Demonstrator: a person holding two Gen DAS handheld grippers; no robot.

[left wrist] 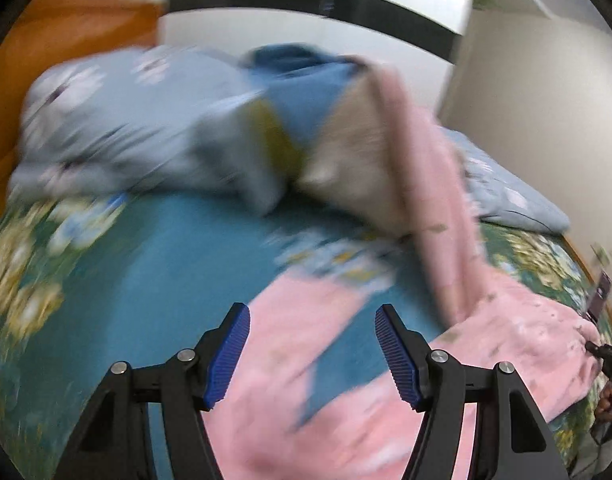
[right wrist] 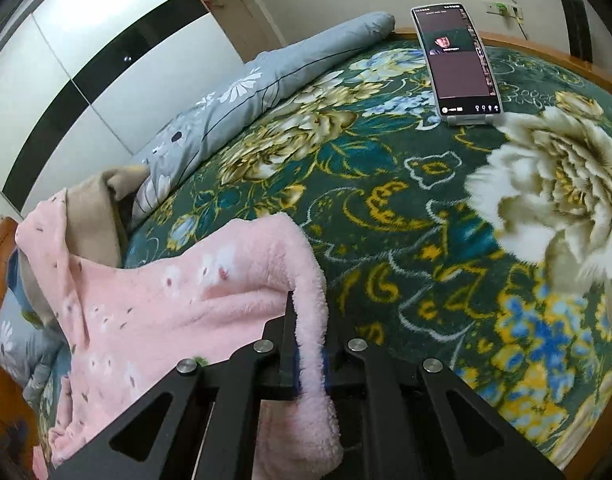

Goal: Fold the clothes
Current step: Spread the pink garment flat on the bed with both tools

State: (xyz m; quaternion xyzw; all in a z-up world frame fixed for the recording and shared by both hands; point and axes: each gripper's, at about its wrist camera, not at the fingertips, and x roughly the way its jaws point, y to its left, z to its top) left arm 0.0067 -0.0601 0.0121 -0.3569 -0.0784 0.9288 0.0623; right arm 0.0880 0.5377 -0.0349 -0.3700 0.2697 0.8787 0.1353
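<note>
A pink fleece garment [right wrist: 154,300] with small flowers lies on the flowered bedspread [right wrist: 405,208]. My right gripper [right wrist: 310,344] is shut on a fold of its fluffy edge, which drapes over the jaws. In the blurred left wrist view the same pink garment [left wrist: 306,360] spreads below my left gripper [left wrist: 313,354], whose blue-padded fingers [left wrist: 230,356] stand open above the cloth with nothing pinched. One pink part [left wrist: 437,200] rises toward a heap of clothes. The right gripper [left wrist: 603,354] shows at the far right edge, holding the garment's corner.
A heap of beige, blue and yellow clothes [left wrist: 306,120] lies beside a grey-blue flowered quilt [left wrist: 118,120]. That quilt [right wrist: 242,92] runs along the bed's far side. A phone on a stand [right wrist: 459,60] sits upright on the bed. White wardrobe doors [right wrist: 86,60] stand behind.
</note>
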